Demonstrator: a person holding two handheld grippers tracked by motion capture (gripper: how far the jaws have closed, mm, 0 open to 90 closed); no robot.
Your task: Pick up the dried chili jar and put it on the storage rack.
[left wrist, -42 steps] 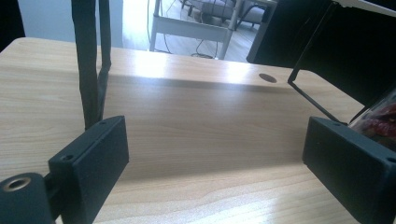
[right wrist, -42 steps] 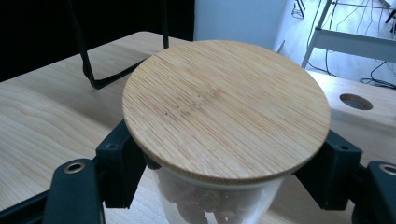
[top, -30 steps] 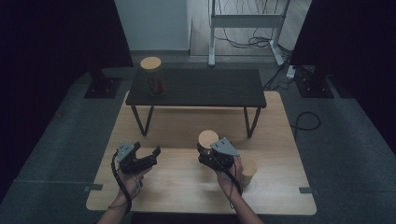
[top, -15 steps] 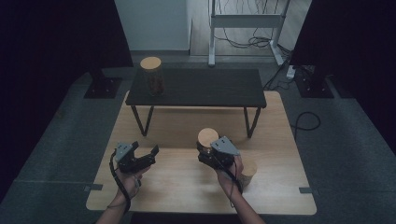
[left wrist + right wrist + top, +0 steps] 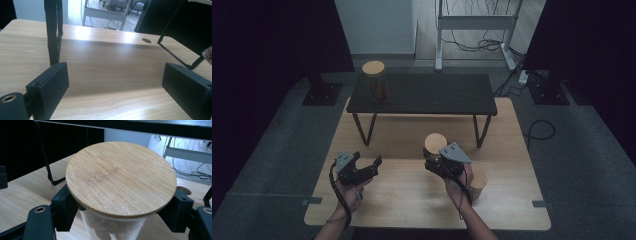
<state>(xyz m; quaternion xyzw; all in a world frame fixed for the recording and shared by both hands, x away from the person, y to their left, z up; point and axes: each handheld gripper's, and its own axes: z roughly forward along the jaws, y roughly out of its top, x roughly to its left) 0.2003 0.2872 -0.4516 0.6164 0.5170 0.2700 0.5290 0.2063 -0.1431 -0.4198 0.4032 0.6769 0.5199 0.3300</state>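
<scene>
The right gripper (image 5: pixel 435 161) is clamped on a clear glass jar (image 5: pixel 110 230), its jaws pressing the glass just under a round bamboo lid (image 5: pixel 121 177) with fine straight grain; brownish contents show blurred through the wall. No label or writing is legible on it. The jar sits near the middle of the light wooden table (image 5: pixel 412 195), just in front of the low black bench (image 5: pixel 422 95). The left gripper (image 5: pixel 364 167) hangs over the table's front left part, jaws spread wide with nothing between them.

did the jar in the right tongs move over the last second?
Yes, slightly: the jar in the right tongs crept toward the black shelf's leg.
</scene>
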